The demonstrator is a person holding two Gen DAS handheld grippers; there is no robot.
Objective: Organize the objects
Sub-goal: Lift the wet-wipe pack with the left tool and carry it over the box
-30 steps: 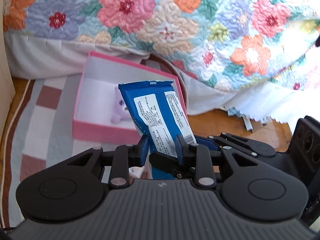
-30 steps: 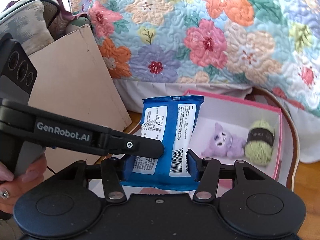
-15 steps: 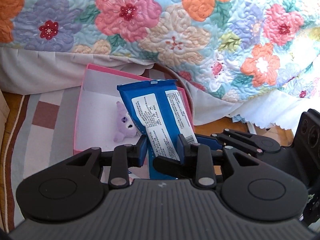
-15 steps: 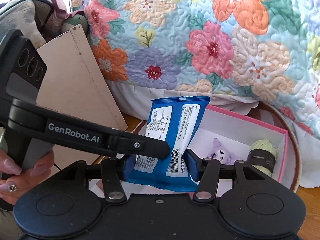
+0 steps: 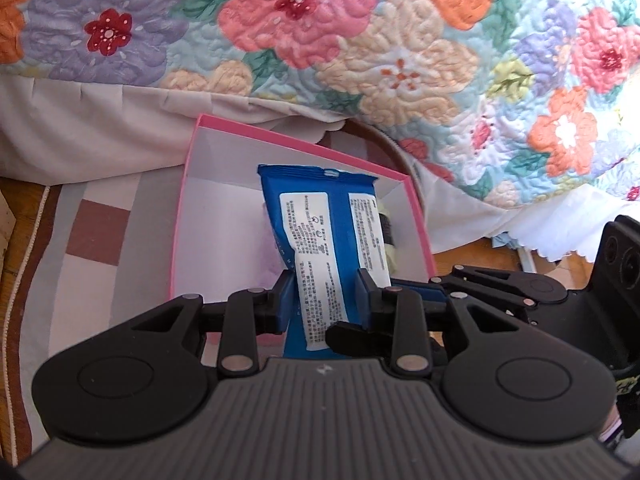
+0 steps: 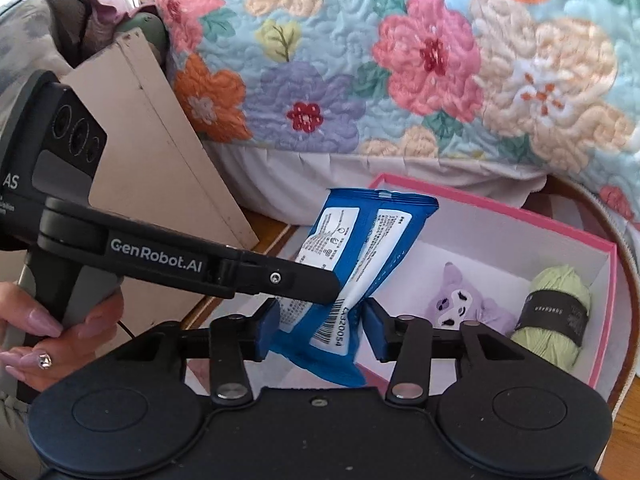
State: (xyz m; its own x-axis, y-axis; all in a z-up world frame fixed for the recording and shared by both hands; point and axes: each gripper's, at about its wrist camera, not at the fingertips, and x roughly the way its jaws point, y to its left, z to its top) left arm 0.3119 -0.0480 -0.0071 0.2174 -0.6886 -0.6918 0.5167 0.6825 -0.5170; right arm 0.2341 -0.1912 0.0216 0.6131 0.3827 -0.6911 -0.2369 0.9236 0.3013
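The left wrist view shows, at its left edge, a checked rug point(image 5: 92, 232) in grey, white and brown, which carries a pink box point(image 5: 181, 216) with white inner walls. The box sits against the hem of a flowered quilt point(image 5: 360, 60) that fills the top of both views. Held above the box's right half stands the blue packet point(image 5: 320, 236), upright, its printed white labels facing the camera. The left gripper point(image 5: 325, 300) is pinching the packet's lower part, both blue pads pressed to its sides. From the right, the right gripper's black finger comes in across the packet's lower right edge. This view hides most of the box's contents behind the packet; only a slip of purple and a slip of pale green show at its sides.

The right wrist view opens what the other conceals. At far left a hand point(image 6: 44, 340) grips the handle of the left tool, whose long black finger reaches across to the packet's waist. Behind it a beige board point(image 6: 160, 152) leans on the bed. The packet here tilts left over the box's near left corner. The right gripper point(image 6: 320, 326) has just been closing around the packet's bottom; its left pad touches the wrapper, while the right pad stands just clear. Inside the box, toward its right end, lie a purple plush toy point(image 6: 460, 304) and, right of it, a green yarn ball point(image 6: 556, 312) with a dark band.
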